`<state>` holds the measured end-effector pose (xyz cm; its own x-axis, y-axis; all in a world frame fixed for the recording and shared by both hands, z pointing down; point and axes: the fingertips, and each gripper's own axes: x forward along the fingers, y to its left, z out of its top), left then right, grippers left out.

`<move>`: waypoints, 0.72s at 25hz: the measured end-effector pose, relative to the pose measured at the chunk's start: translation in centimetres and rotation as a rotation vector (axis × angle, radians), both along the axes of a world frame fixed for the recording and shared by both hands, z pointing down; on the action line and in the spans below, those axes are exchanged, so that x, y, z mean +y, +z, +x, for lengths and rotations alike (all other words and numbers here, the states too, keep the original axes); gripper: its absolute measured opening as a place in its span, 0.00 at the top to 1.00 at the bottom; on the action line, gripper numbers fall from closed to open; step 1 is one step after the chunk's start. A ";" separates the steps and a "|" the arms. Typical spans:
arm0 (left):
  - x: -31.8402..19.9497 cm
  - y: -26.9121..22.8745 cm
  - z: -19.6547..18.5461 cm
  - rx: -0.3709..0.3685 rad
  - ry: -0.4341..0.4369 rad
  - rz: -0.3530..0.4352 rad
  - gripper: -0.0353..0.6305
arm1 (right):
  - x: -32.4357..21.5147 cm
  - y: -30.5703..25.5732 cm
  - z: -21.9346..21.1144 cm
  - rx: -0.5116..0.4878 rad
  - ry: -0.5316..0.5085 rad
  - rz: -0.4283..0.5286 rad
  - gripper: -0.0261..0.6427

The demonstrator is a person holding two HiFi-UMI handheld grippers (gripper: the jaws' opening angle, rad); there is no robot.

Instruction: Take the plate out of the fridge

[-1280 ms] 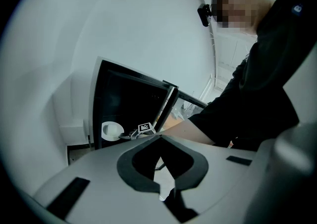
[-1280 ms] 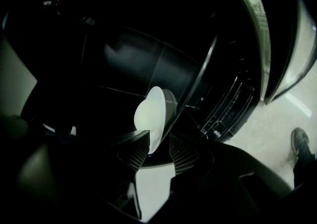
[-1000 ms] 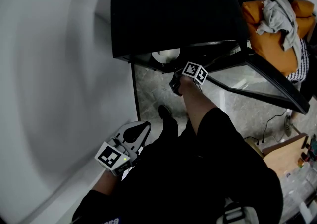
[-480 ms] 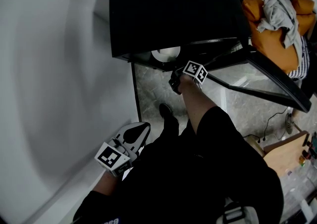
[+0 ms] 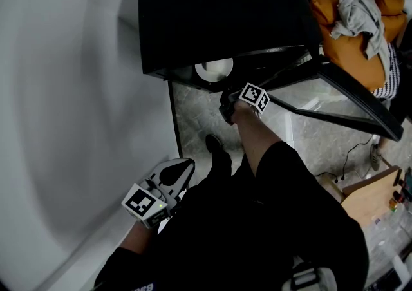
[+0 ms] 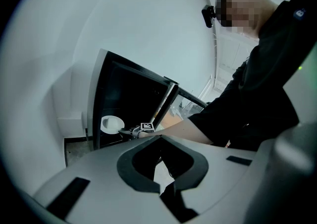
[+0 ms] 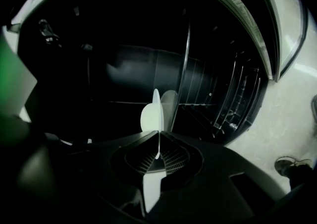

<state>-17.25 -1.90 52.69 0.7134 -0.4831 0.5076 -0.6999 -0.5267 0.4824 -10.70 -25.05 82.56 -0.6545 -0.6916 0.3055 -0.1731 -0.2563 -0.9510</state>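
Since the earlier frame the right tool (image 7: pixel 158 149) has just been closing, and its jaws now pinch the near rim of the plate (image 7: pixel 152 115). The arm has hardly shifted at the mouth of the fridge (image 5: pixel 219 13). Nearest, well back from the fridge and low by the person's hip, the left tool (image 6: pixel 162 188) hangs with its jaws together on nothing, probably parked because one tool is enough for a light plate. Further out, the right tool takes the plate across its thickness at the edge nearest the fridge front, likely the only part reachable without going deep. The plate is still inside the fridge, just behind its open front. The door (image 5: pixel 347 100) stands swung wide to the fridge's right, leaving the arm room. From the head, the fridge top covers all but a pale crescent of plate, and the marker cube (image 5: pixel 254 96) hides the jaws. Inside, past the plate, it is dark. Wire racks (image 7: pixel 233 99) show, but whether the plate rests on a shelf or is already lifted I cannot tell.
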 end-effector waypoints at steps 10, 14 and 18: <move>0.3 0.0 -0.1 0.002 0.015 0.002 0.95 | 0.4 -1.4 0.8 -0.045 0.045 0.091 0.94; 0.4 -0.1 0.1 0.002 0.022 0.002 0.95 | 0.6 -1.9 1.2 -0.052 0.047 0.116 0.94; 0.7 0.0 0.4 0.003 0.027 -0.002 0.95 | 1.0 -2.1 1.6 -0.055 0.047 0.130 0.94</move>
<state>-16.90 -1.19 52.67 0.7277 -0.4625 0.5066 -0.6840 -0.5446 0.4853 -9.06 -24.07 80.49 -0.6336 -0.7535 0.1758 -0.1101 -0.1372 -0.9844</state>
